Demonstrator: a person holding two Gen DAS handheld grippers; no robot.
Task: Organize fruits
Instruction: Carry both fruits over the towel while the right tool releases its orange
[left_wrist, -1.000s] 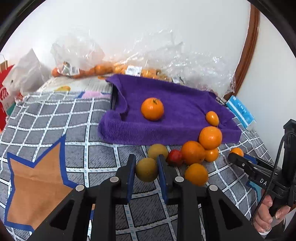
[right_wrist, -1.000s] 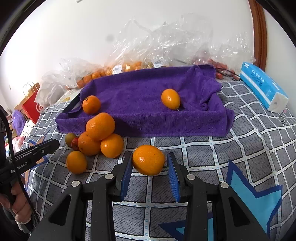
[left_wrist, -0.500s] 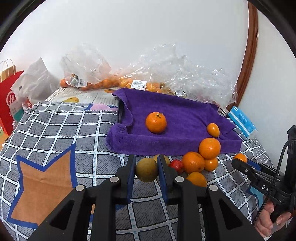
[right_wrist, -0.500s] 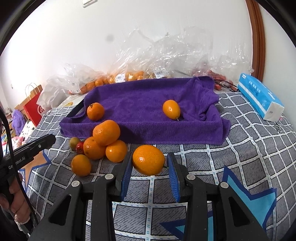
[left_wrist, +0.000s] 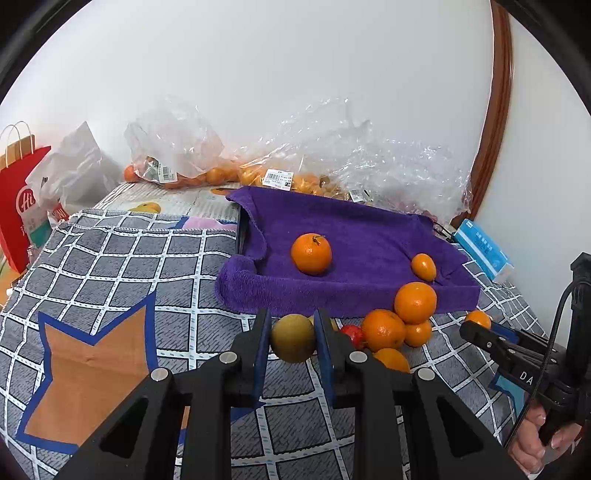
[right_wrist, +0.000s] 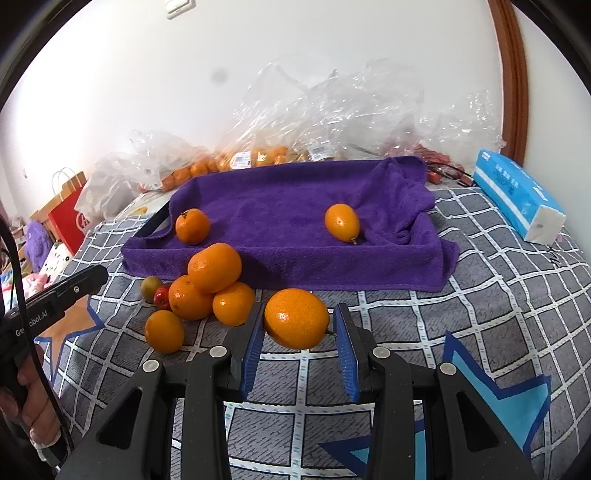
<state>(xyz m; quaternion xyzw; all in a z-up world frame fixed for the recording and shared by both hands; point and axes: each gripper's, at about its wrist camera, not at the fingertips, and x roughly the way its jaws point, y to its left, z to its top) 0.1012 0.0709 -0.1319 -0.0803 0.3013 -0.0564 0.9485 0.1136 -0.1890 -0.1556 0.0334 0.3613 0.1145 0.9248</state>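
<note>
Left gripper (left_wrist: 292, 341) clamped on a yellow-green fruit (left_wrist: 293, 342), perhaps a small pear, raised just short of the purple towel-lined tray (left_wrist: 332, 299). Right gripper (right_wrist: 298, 334) closed around an orange (right_wrist: 296, 323), likewise lifted clear of the checked cloth (right_wrist: 480, 295). Best carried over the tray's front wall before lowering, placed apart from the tangerine (left_wrist: 311, 253) and the oval fruit (right_wrist: 342, 222) already inside, released only once resting on the towel, avoiding the loose pile (right_wrist: 207, 284).

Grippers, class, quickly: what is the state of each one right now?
Left gripper: shut on the yellow-green fruit.
Right gripper: shut on an orange.
</note>
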